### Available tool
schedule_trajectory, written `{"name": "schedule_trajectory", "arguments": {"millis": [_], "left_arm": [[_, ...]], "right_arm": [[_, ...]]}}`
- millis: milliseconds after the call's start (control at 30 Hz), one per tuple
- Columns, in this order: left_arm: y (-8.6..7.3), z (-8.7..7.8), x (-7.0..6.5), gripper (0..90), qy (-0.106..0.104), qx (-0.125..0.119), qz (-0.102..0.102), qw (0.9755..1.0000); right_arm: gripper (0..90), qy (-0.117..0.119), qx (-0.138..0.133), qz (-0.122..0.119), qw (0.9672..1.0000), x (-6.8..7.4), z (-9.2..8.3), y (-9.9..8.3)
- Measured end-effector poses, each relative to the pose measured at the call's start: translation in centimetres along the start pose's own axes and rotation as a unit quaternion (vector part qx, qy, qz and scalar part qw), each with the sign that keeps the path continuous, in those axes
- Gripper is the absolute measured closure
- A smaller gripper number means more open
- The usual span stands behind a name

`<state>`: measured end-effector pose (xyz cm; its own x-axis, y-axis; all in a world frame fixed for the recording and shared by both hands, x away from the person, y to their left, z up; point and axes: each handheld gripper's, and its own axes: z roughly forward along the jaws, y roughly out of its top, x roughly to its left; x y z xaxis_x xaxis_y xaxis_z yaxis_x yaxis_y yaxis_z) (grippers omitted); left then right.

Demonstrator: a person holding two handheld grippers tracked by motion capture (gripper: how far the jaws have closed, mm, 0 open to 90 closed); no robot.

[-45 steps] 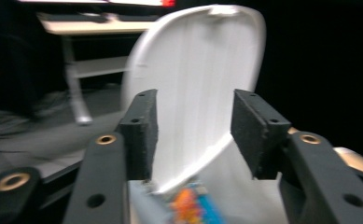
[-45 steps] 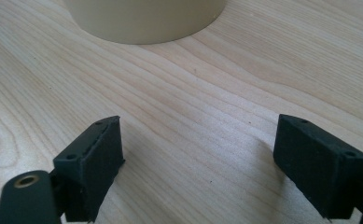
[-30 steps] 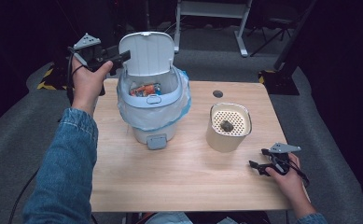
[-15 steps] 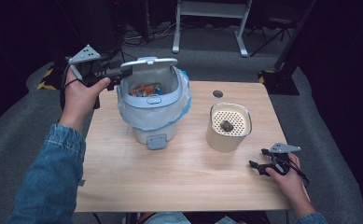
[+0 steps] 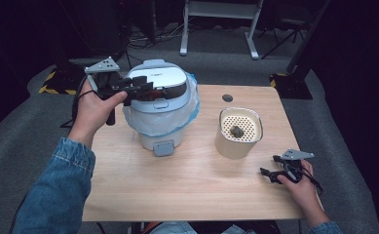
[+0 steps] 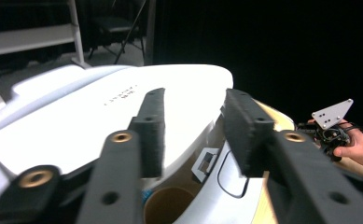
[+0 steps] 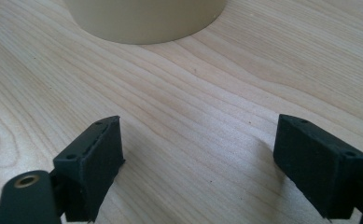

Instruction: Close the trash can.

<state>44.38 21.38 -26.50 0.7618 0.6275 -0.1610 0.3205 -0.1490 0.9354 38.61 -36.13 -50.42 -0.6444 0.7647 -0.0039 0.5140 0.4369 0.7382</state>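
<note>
Bin (image 5: 160,124) insides hidden under the nearly closed lid (image 5: 155,83). Small dark lump (image 5: 236,131) in the beige container (image 5: 238,141) too small to identify. In the right gripper view, beige container cut off by top edge.

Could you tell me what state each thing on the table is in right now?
Bin lid: nearly shut, front edge not yet latched.
Bin liner: draped over the rim.
Beige container: open-topped, perforated insert holding a dark lump.
Left gripper: jaws just closing, on the lid.
Right gripper: open, resting.
</note>
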Motion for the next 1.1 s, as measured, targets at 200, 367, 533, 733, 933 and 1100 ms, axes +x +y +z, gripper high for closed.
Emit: {"name": "schedule_trajectory", "arguments": {"millis": [200, 367, 533, 733, 933, 1100], "left_arm": [[-0.2, 1.2, -0.4, 78.9, 0.023, 0.031, -0.009, 0.9992], [-0.5, 2.1, -0.5, 85.7, 0.066, 0.059, 0.005, 0.996], [-0.7, 2.6, -0.9, 89.2, 0.067, 0.062, 0.012, 0.9958], [-0.8, 3.2, -1.6, 90.0, 0.082, 0.063, 0.057, 0.993], [-0.8, 3.3, -1.7, 90.0, 0.082, 0.065, 0.056, 0.993], [-0.9, 3.3, -1.9, 90.0, 0.089, 0.063, 0.054, 0.9926]], "right_arm": [[15.8, 0.001, 0.0, 0.001, 1.0, 0.0, 0.0, 0.0], [15.8, 0.001, 0.0, 0.001, 1.0, 0.0, 0.0, 0.0], [15.7, 0.002, 0.0, 0.0, 1.0, 0.0, 0.0, 0.0], [15.7, 0.002, 0.0, 0.0, 1.0, 0.0, 0.0, 0.0], [15.7, 0.002, 0.0, 0.0, 1.0, 0.0, 0.0, 0.0], [15.7, 0.002, 0.0, 0.0, 1.0, 0.0, 0.0, 0.0]]}}
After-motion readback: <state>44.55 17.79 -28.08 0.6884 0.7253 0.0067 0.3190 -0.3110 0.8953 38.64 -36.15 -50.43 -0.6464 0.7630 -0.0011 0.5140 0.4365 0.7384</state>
